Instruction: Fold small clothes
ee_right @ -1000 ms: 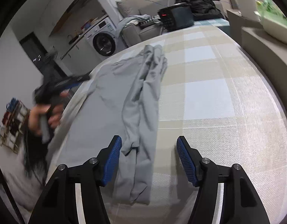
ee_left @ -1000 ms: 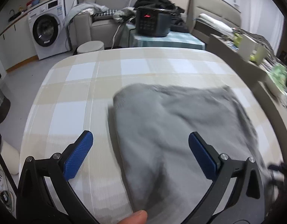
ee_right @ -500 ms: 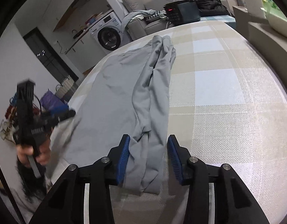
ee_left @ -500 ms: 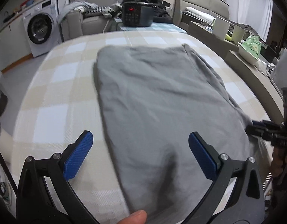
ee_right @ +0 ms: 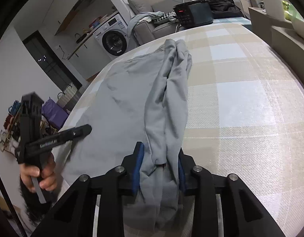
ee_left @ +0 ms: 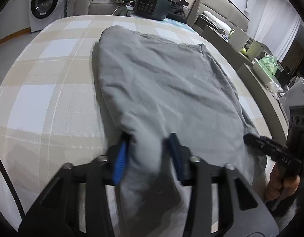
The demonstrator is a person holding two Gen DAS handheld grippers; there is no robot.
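Room: lived-in space with a washing machine (ee_left: 42, 2) at the upper left of the left wrist view, a sofa beside it, and a black appliance with red digits (ee_left: 152, 7) at the top centre.
Desk: wide surface under a beige and white checked cloth (ee_left: 45, 90); it fills most of both views.
Garment: grey garment (ee_left: 161, 83) spread flat at the centre of the desk, its long axis running from the near edge away toward the appliance.
Left tongs: left tongs (ee_left: 148, 154) have just been closing and now pinch the near end of the garment, cloth bunched between the blue pads.
Right tongs: right tongs (ee_right: 159, 164) have likewise been closing and grip a bunched, rope-like fold of the grey fabric along its right edge.
Left view only: flat top face of the garment with a seam line near the far end; right tongs and a hand (ee_left: 280, 185) at the lower right.
Right view only: rumpled long fold (ee_right: 167, 102) lying lengthwise; left tongs held by a hand (ee_right: 40, 175) at the lower left.
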